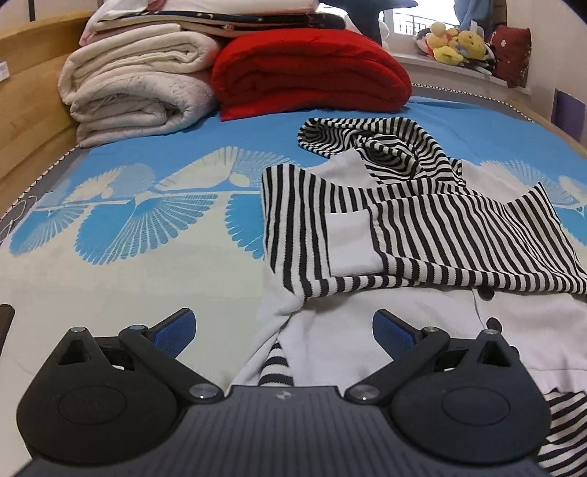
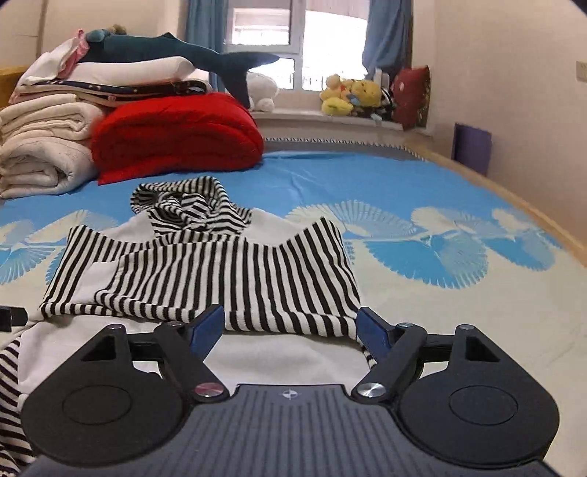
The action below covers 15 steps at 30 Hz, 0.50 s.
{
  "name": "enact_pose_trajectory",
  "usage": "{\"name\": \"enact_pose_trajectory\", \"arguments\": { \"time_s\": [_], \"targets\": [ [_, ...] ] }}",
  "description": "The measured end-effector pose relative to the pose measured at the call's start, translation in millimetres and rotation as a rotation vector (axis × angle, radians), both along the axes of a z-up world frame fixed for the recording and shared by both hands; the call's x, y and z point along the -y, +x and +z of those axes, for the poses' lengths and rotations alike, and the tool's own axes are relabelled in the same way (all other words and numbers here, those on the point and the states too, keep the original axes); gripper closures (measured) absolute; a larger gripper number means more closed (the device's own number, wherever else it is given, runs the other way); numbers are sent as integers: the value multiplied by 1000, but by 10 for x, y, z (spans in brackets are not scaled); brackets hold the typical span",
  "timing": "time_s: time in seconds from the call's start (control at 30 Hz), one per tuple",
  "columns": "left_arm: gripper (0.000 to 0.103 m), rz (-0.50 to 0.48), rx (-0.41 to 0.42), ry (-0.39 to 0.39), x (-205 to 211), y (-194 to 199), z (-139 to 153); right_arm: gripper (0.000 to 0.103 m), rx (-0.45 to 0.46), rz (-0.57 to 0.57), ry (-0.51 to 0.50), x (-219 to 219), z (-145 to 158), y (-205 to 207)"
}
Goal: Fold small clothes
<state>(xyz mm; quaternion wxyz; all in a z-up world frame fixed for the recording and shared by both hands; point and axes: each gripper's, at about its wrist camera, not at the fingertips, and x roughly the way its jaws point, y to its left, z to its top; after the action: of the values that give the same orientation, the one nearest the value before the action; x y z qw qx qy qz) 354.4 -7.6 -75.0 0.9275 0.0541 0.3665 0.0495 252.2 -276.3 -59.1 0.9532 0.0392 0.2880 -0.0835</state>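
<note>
Striped hooded garment (image 1: pixel 422 235) lying mid-bed, hood pointing toward far edge, hem toward near edge. Left gripper (image 1: pixel 284 330) hovering spread, empty, over hem's left part. Right gripper (image 2: pixel 291 330) hovering spread, empty, over right part. Long axis running straight ahead of both.

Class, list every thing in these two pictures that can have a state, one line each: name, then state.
Left tool: open, holding nothing, over the white hem.
Right tool: open, holding nothing.
Striped hoodie: lying on the bed, both sleeves folded across the chest, hood crumpled, bottom not yet folded.
Red quilt: folded.
White blankets: folded and stacked.
Curtains: drawn open.
</note>
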Motion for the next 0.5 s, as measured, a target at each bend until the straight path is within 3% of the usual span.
{"name": "enact_pose_trajectory", "arguments": {
  "time_s": [0.13, 0.5],
  "targets": [
    [0, -18, -25, -16, 1, 26, -36, 23, -29, -14, 51, 81, -39, 43],
    [0, -17, -33, -26, -21, 18, -39, 23, -36, -5, 63, 54, -39, 75]
  ]
}}
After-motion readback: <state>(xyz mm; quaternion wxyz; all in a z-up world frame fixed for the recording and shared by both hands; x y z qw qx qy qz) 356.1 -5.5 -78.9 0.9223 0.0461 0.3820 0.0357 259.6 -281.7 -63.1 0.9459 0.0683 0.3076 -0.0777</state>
